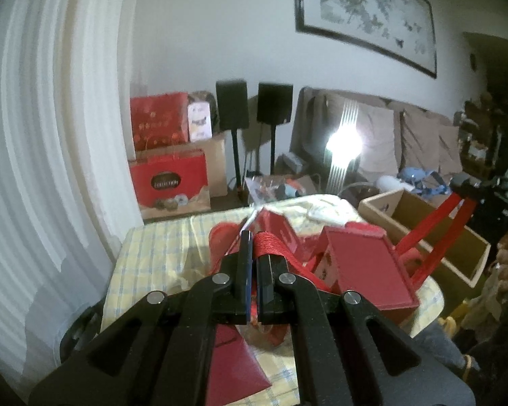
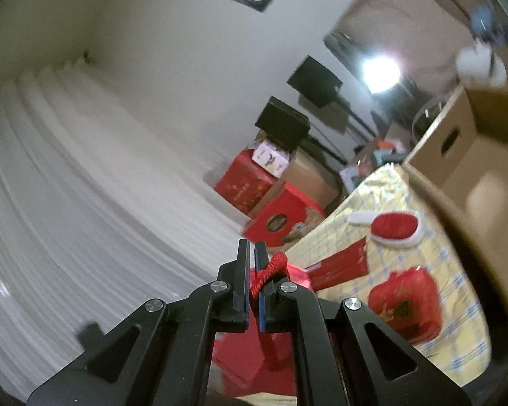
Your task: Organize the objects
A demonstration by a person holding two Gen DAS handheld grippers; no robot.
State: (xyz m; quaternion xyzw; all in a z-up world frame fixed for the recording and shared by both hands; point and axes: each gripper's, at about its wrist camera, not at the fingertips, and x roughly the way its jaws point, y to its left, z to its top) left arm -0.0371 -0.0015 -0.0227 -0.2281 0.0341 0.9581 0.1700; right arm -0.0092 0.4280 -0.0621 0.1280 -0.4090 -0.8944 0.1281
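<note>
Two grips: both black two-finger grippers are closed on twisted red cord, apparently the two carry handles of one red gift bag, so that it can be lifted as a unit.
Left gripper (image 1: pixel 252 257): jaws pinched together, a thick red twisted cord handle (image 1: pixel 271 245) bunched against its right finger; whether the cord sits fully between the pads is hard to tell.
Right gripper (image 2: pixel 253 270): jaws nearly together on a knotted red cord loop (image 2: pixel 266 275), which threads down between the pads; the view is rolled well off level, likely to draw the handle upward.
Load: the red paper gift bag (image 2: pixel 271 348) hangs blurred beneath the right gripper's fingers.
Beside it: an open red cardboard box with a raised rim (image 1: pixel 365 267) stands tilted, just right of the left gripper.
Table: a yellow-and-blue checked tablecloth (image 1: pixel 152 253) bears a flat red envelope (image 2: pixel 342 265), a glossy red pouch with gold print (image 2: pixel 404 302) and an oval red-and-white brush-like piece (image 2: pixel 396 228).
Likely destination: an open brown cardboard box with a hand slot (image 2: pixel 453 145) waits at the table's far edge, presumably to receive the sorted pieces.
Beyond: red gift cartons (image 1: pixel 159 121) and two black speakers on stands (image 1: pixel 232 105) line the wall.
</note>
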